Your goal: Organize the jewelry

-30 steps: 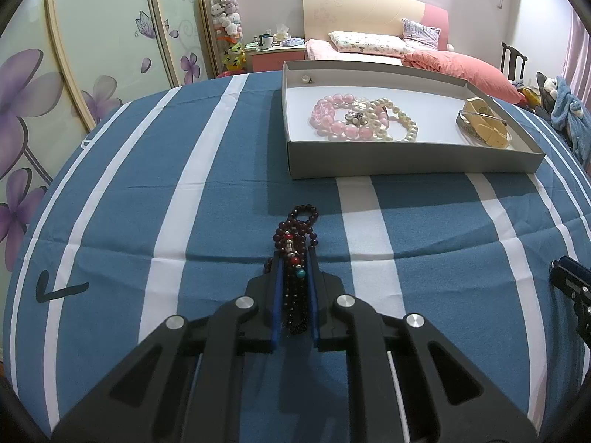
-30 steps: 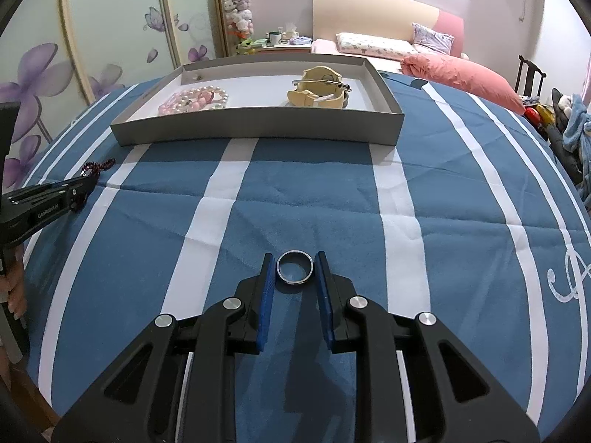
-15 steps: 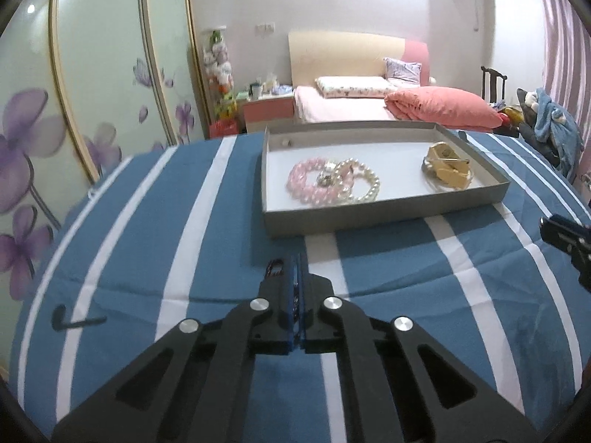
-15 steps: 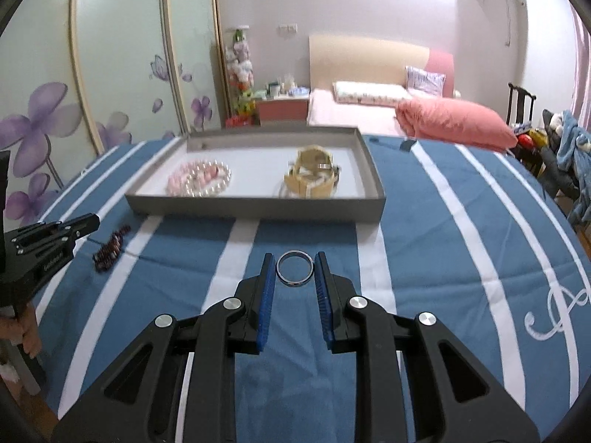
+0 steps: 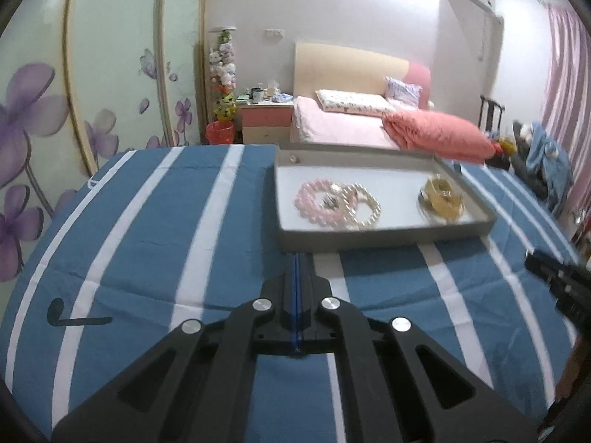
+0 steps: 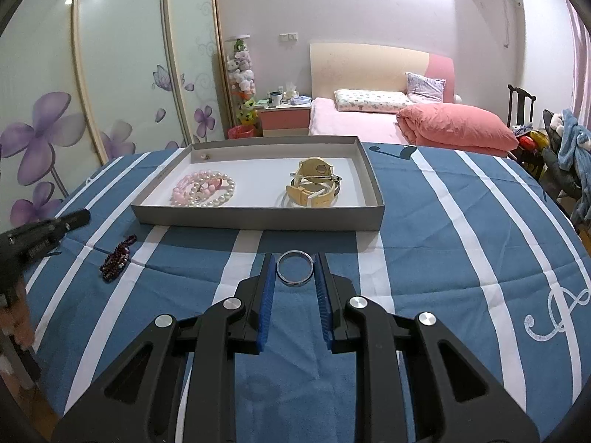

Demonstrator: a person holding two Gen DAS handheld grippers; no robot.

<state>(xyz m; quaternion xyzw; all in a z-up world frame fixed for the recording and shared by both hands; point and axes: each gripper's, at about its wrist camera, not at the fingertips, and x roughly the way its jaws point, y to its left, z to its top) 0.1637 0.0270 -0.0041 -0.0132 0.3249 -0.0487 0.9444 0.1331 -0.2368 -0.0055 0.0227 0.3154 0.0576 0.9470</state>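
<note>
My right gripper [image 6: 294,269] is shut on a silver ring [image 6: 294,268], held above the striped cloth in front of the grey tray [image 6: 258,219]. The tray holds pink and pearl bracelets [image 6: 203,192] and a cream watch [image 6: 314,186]. My left gripper [image 5: 295,273] is shut with nothing between its pads, raised above the cloth near the tray [image 5: 384,232]. In the right wrist view it [image 6: 79,217] stands apart from a dark beaded bracelet [image 6: 117,257] lying on the cloth. The bracelets [image 5: 338,205] and the watch [image 5: 441,199] show in the left view too.
The table wears a blue cloth with white stripes [image 6: 443,240]. A small stud [image 5: 293,158] lies in the tray's far left corner. Behind are a bed [image 6: 406,125], a nightstand [image 6: 284,120] and sliding floral doors [image 6: 92,110].
My left gripper closed, then lifted away without the dark bracelet, which stayed on the cloth. My right gripper rose a little, still holding the ring.
</note>
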